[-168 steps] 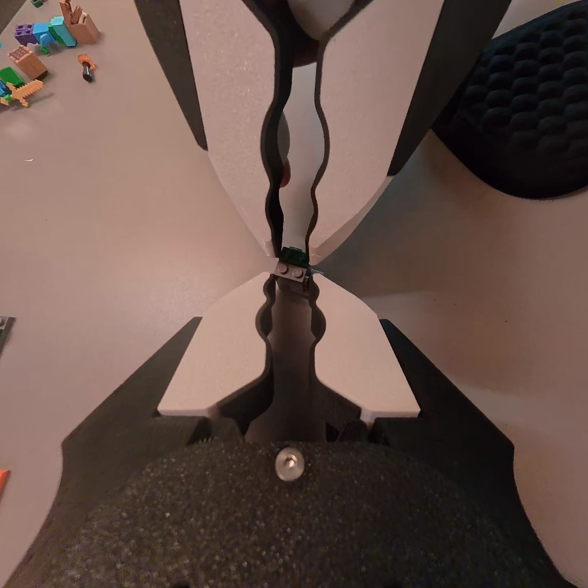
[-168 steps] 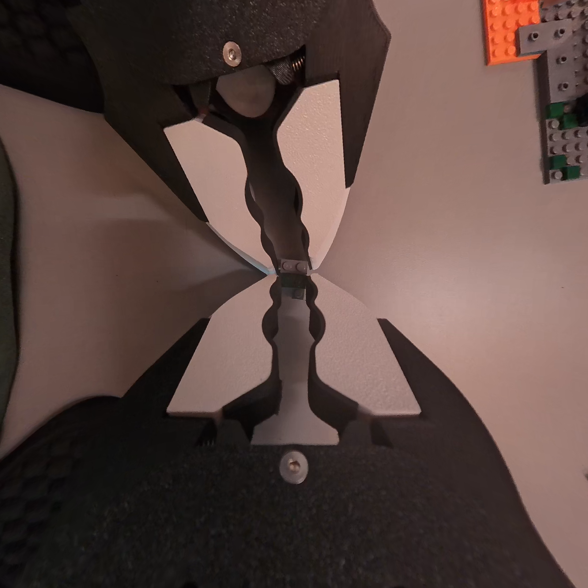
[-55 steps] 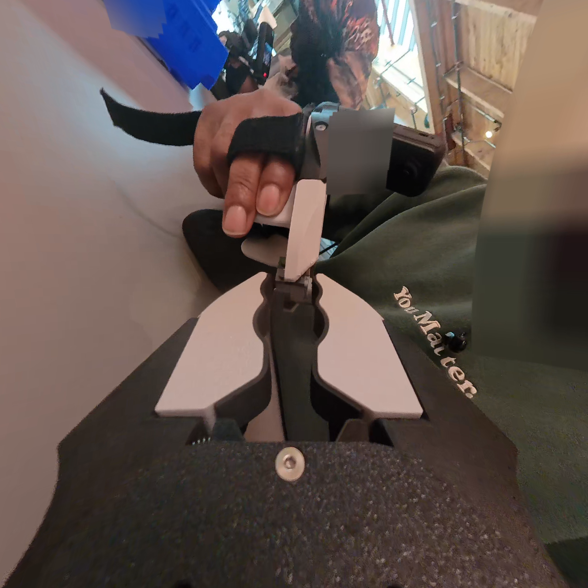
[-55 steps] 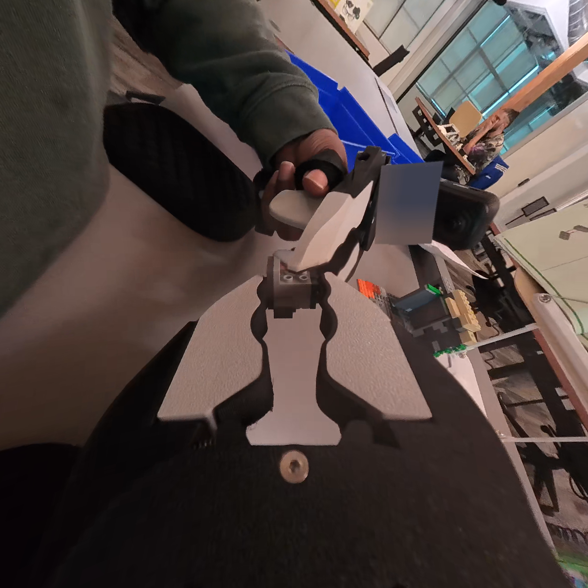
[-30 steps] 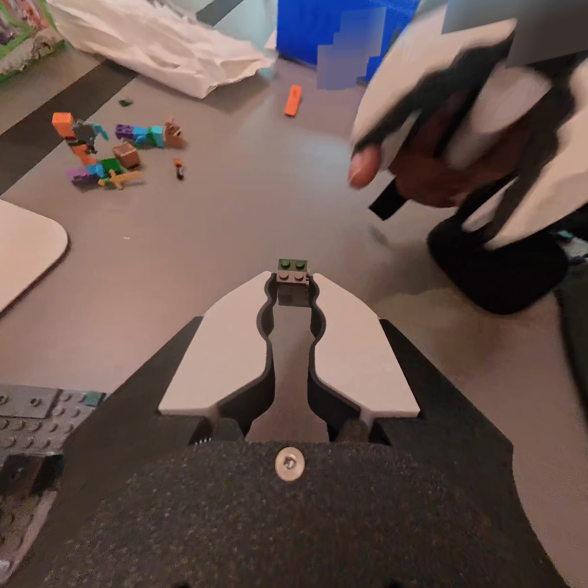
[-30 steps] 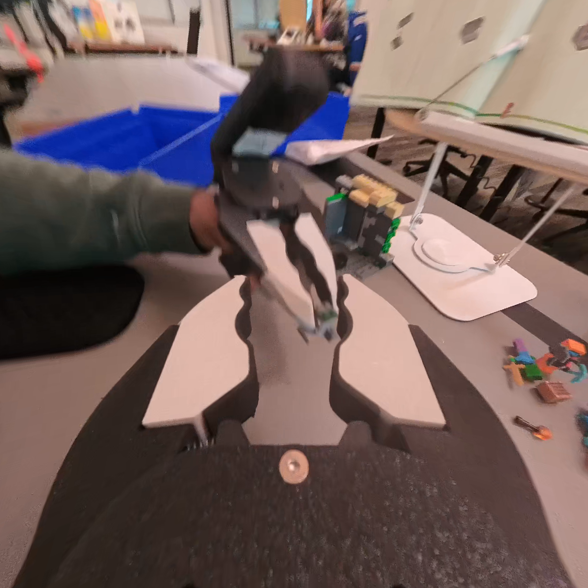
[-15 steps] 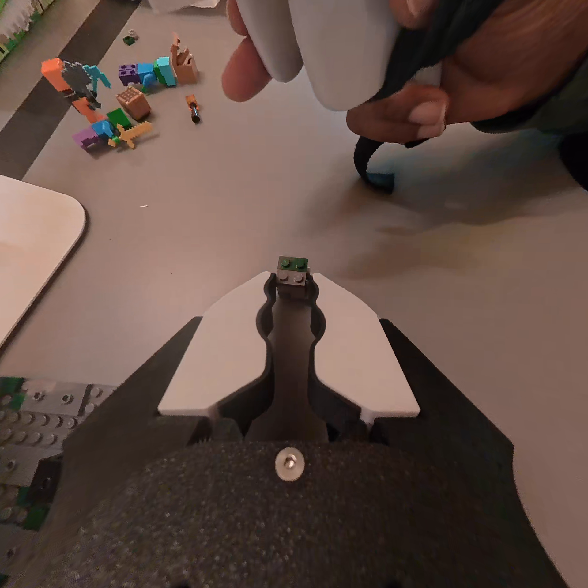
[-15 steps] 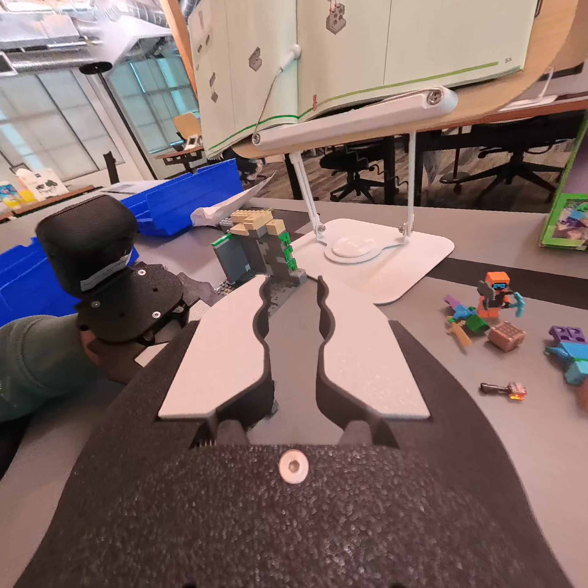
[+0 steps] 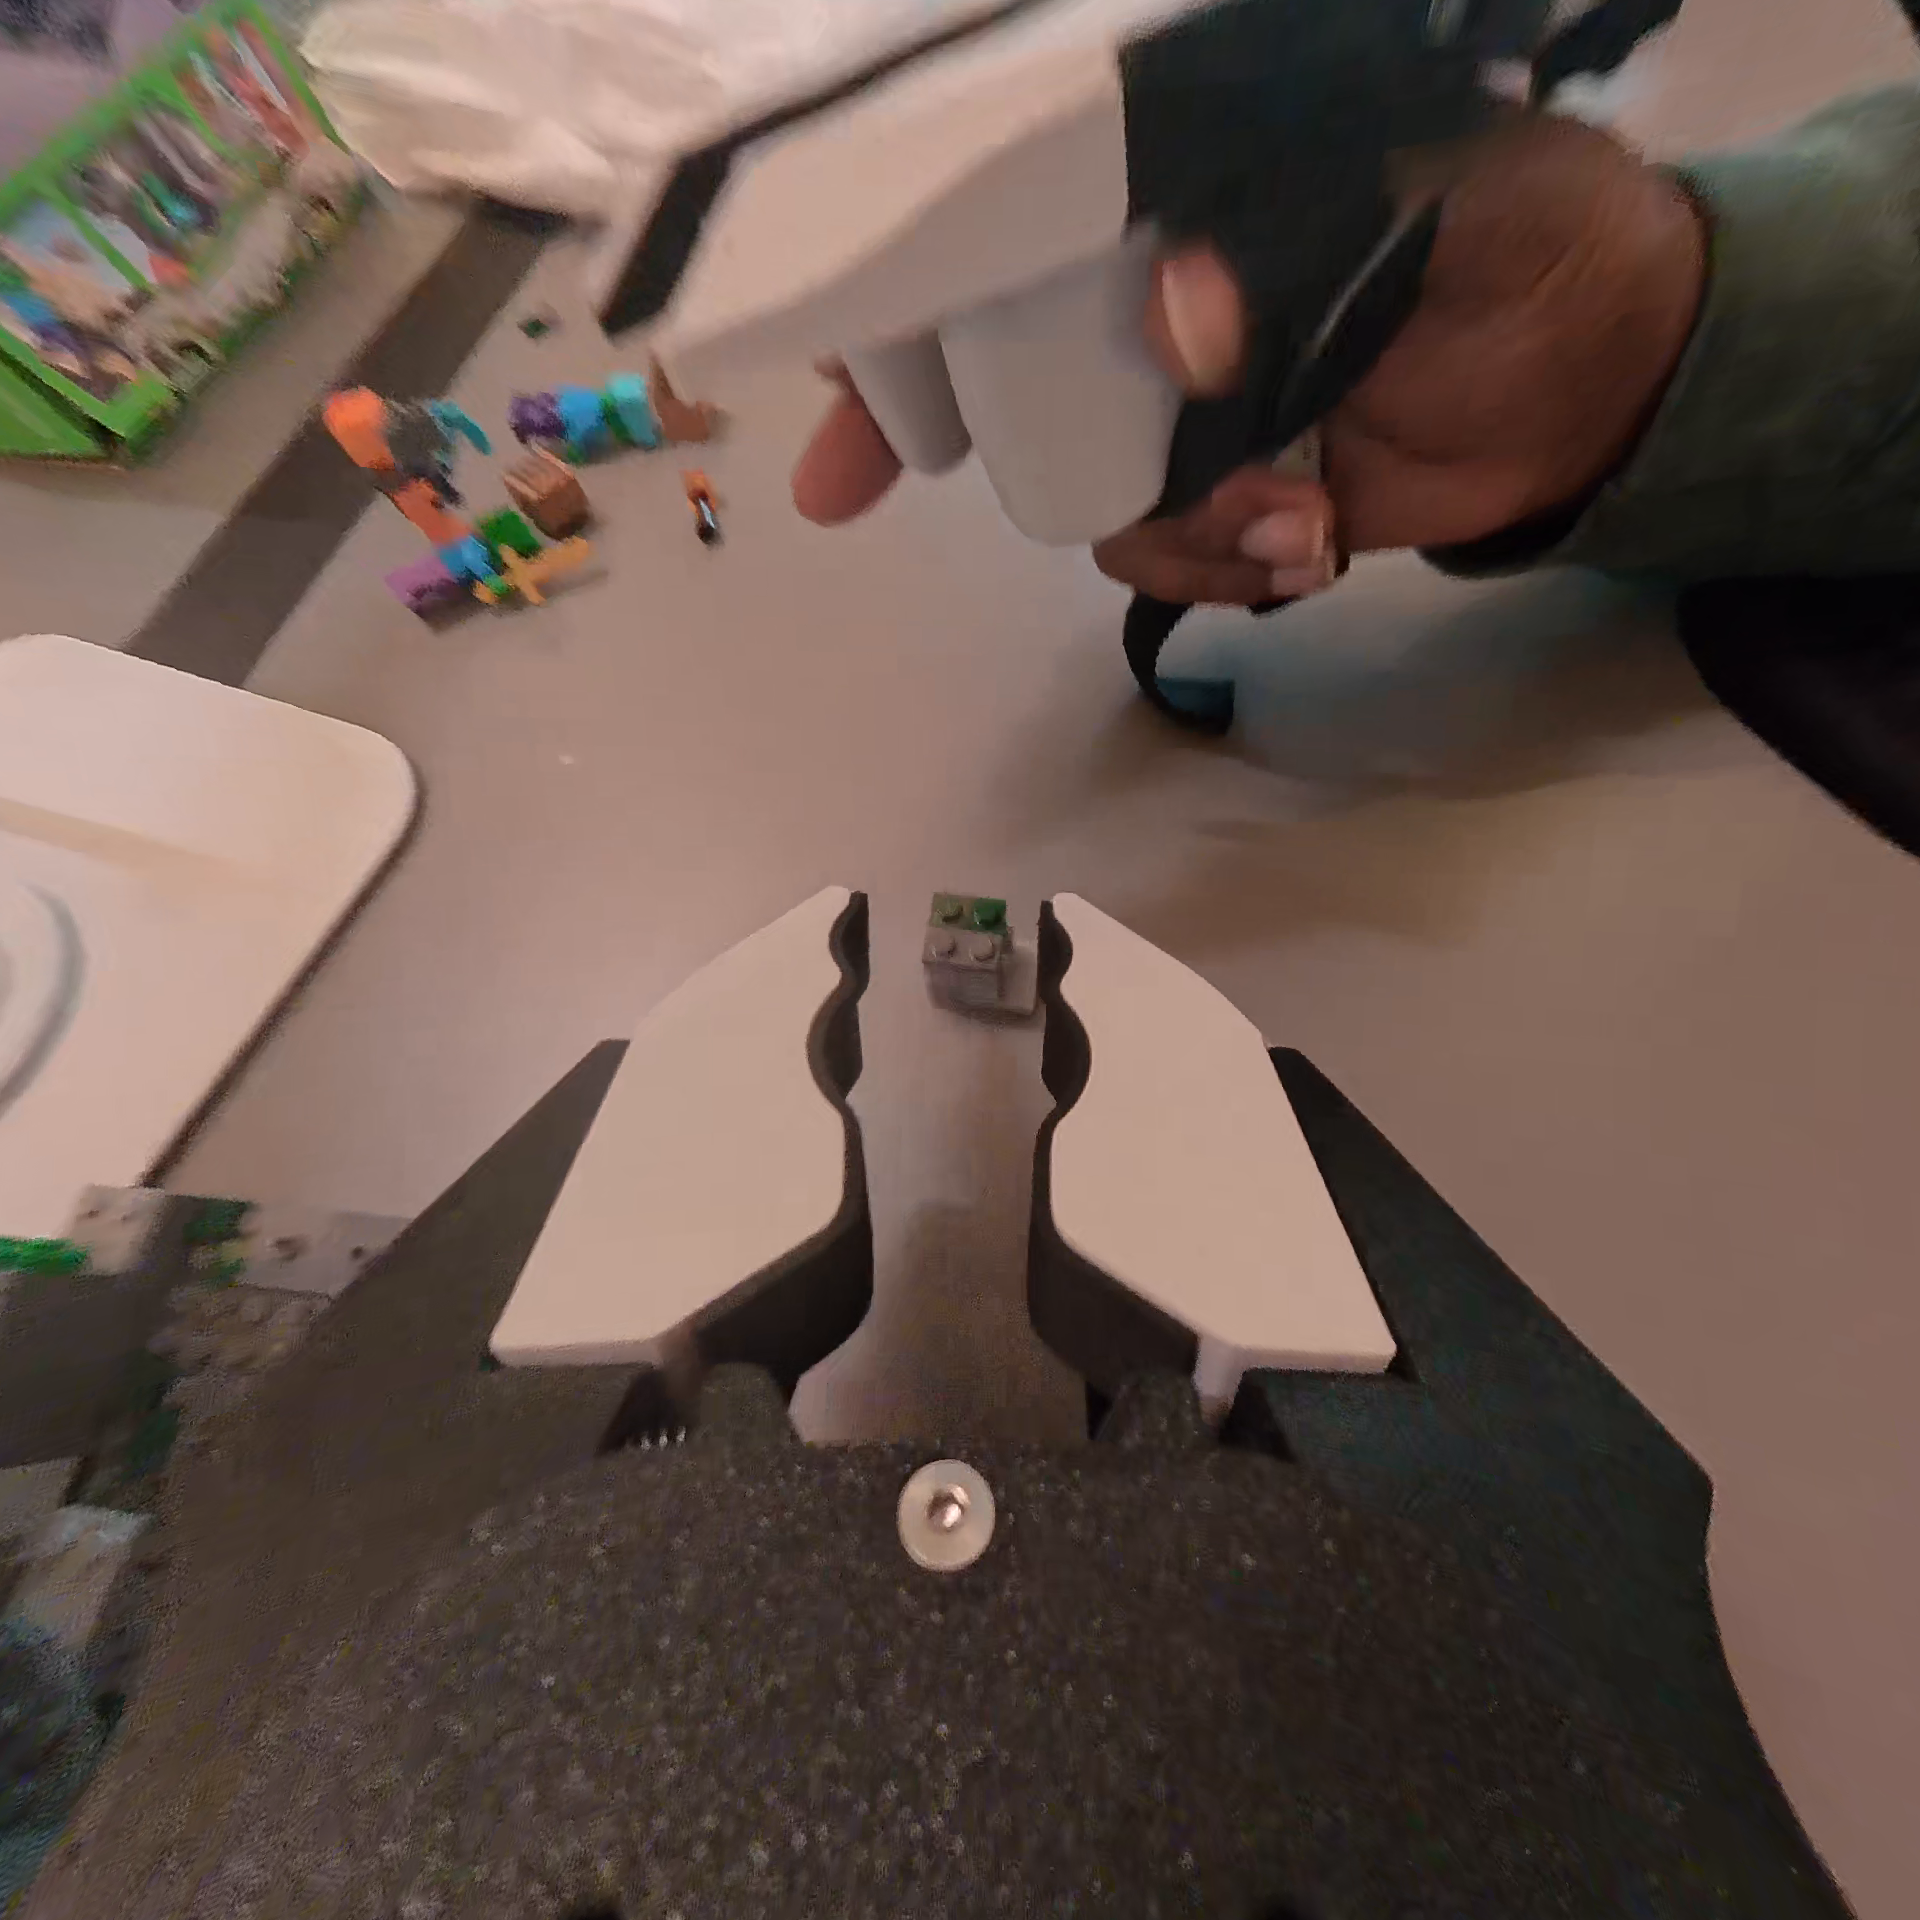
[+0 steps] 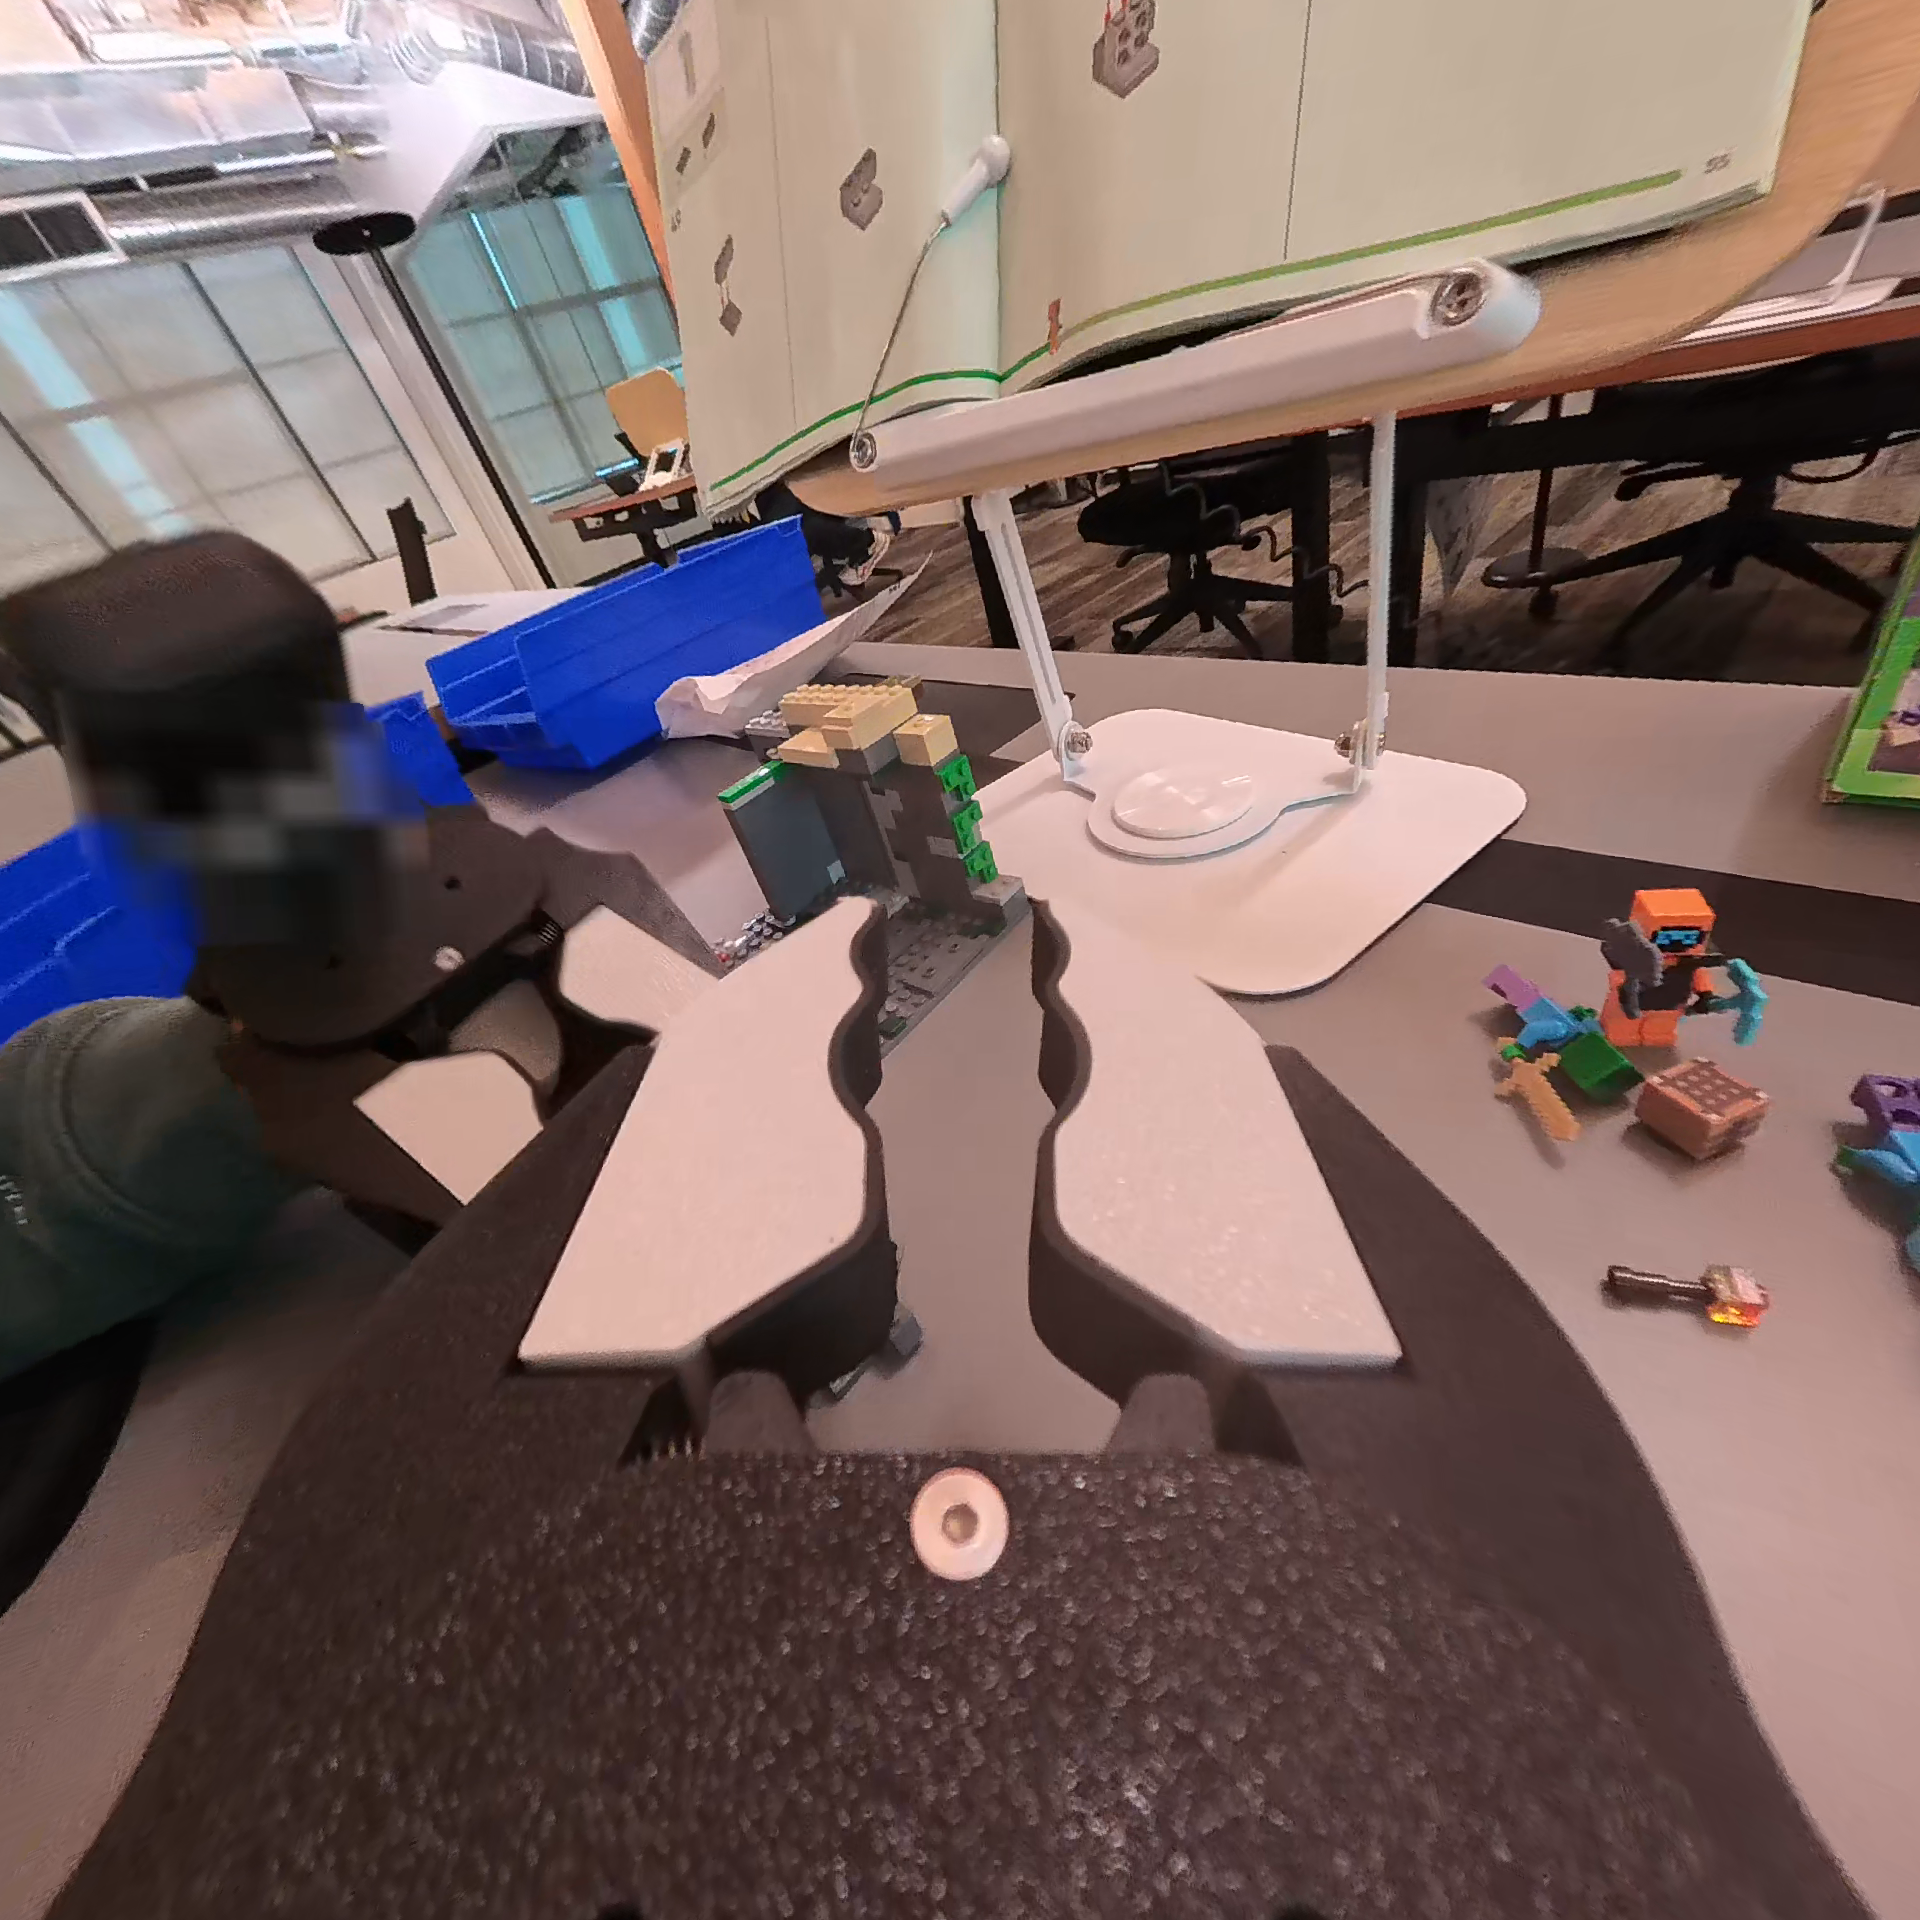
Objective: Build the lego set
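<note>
A small grey-and-green brick assembly point(image 9: 975, 956) sits on the grey table between my left gripper's point(image 9: 951, 914) open fingers, closer to the right finger, with neither finger gripping it. My right gripper point(image 10: 956, 914) is open and empty, held above the table and facing the partly built grey, tan and green Lego model point(image 10: 873, 821). The right gripper and the hand holding it show blurred at the top of the left wrist view point(image 9: 935, 260). The left gripper shows at the left of the right wrist view point(image 10: 312, 935). The model's edge is at the lower left of the left wrist view point(image 9: 125, 1309).
A white book stand base point(image 10: 1299, 831) with an open instruction booklet point(image 10: 1143, 156) stands behind the model. Minifigures and loose pieces point(image 10: 1652, 997) lie to the right, also in the left wrist view point(image 9: 488, 488). Blue bins point(image 10: 623, 665) stand at the back left, and a green box point(image 9: 104, 260) at the far edge. Tip to tip, the grippers are about 9 centimeters apart.
My left gripper has opened and let go of the grey-and-green assembly, which now rests on the table. My right gripper stays open and has shifted only slightly.
</note>
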The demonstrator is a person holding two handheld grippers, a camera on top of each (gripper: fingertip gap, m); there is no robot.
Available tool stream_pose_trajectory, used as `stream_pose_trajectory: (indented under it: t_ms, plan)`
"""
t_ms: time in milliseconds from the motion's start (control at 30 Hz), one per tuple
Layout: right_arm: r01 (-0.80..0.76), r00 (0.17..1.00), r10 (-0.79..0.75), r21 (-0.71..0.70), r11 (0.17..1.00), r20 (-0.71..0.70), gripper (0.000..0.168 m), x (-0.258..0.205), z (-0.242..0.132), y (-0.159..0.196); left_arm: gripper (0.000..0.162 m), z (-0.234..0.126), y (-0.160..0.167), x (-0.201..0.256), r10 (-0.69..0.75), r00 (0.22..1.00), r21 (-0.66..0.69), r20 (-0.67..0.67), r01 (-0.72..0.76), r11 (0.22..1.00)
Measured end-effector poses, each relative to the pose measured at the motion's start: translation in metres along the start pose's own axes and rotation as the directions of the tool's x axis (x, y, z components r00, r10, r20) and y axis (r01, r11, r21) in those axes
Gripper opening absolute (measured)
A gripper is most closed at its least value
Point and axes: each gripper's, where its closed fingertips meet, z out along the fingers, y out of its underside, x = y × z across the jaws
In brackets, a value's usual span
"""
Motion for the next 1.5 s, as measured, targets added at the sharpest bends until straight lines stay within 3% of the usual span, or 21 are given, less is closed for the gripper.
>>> stream_pose_trajectory:
  t_ms: [133, 233, 267, 400, 500, 633, 767, 833, 1000, 1100, 1200, 1300, 1367, 1500]
  plan:
    - [0.007, 1.000, -0.007, 0.015, 1.000, -0.025, 0.026, 0.006, -0.003, -0.005, 0.022, -0.027, -0.037, -0.018, 0.003, 0.990, 0.099, 0.140, -0.017, 0.995]
    - [0.059, 0.996, -0.057, 0.030, 0.998, -0.068, 0.020, 0.013, -0.008, -0.012, 0.000, -0.051, -0.062, -0.036, 0.000, 0.945, 0.201, 0.327, -0.070, 0.977]
    - [0.075, 0.994, -0.072, 0.036, 0.997, -0.082, 0.017, 0.016, -0.011, -0.015, 0.000, -0.061, -0.068, -0.044, -0.014, 0.918, 0.230, 0.396, -0.085, 0.969]
    - [0.062, 0.995, -0.054, 0.091, 0.994, -0.089, 0.001, 0.021, -0.017, -0.033, 0.000, -0.108, -0.084, -0.097, -0.078, 0.739, 0.262, 0.669, -0.137, 0.955]
    - [0.080, 0.992, -0.069, 0.102, 0.992, -0.102, 0.000, 0.020, -0.018, -0.042, 0.001, -0.140, -0.094, -0.153, -0.089, 0.591, 0.204, 0.802, -0.130, 0.970]
    - [0.143, 0.983, -0.134, 0.071, 0.987, -0.122, 0.000, 0.015, -0.015, -0.038, 0.024, -0.145, -0.096, -0.221, -0.030, 0.512, 0.056, 0.858, -0.037, 0.998]
    - [0.191, 0.974, -0.185, 0.032, 0.981, -0.133, 0.000, 0.016, -0.009, -0.033, 0.020, -0.140, -0.096, -0.255, 0.076, 0.463, -0.077, 0.883, -0.018, 0.997]
    - [0.228, 0.966, -0.223, 0.026, 0.973, -0.134, 0.000, 0.019, 0.000, -0.043, 0.009, -0.142, -0.097, -0.259, 0.111, 0.437, -0.109, 0.893, -0.030, 0.994]
    - [0.469, 0.877, -0.466, 0.003, 0.883, -0.113, 0.002, 0.025, 0.069, -0.115, 0.001, -0.141, -0.094, -0.254, 0.059, 0.424, -0.058, 0.904, -0.016, 0.998]
    - [0.655, 0.745, -0.659, -0.068, 0.752, -0.105, 0.001, 0.028, 0.126, -0.152, 0.001, -0.149, -0.095, -0.251, -0.109, 0.412, 0.105, 0.904, 0.032, 0.994]
    - [0.693, 0.694, -0.714, -0.188, 0.696, -0.087, 0.000, 0.041, 0.167, -0.150, 0.001, -0.164, -0.090, -0.251, -0.375, 0.408, 0.366, 0.832, 0.104, 0.925]
    - [0.682, 0.673, -0.730, -0.283, 0.674, -0.118, 0.000, 0.058, 0.180, -0.133, 0.002, -0.184, -0.075, -0.252, -0.586, 0.385, 0.569, 0.713, 0.171, 0.804]
    - [0.668, 0.674, -0.726, -0.307, 0.678, -0.136, 0.000, 0.066, 0.180, -0.124, 0.004, -0.193, -0.056, -0.250, -0.711, 0.362, 0.683, 0.603, 0.226, 0.695]
    - [0.665, 0.665, -0.728, -0.313, 0.678, -0.166, 0.000, 0.077, 0.179, -0.117, 0.007, -0.188, -0.017, -0.240, -0.900, 0.330, 0.832, 0.285, 0.382, 0.403]
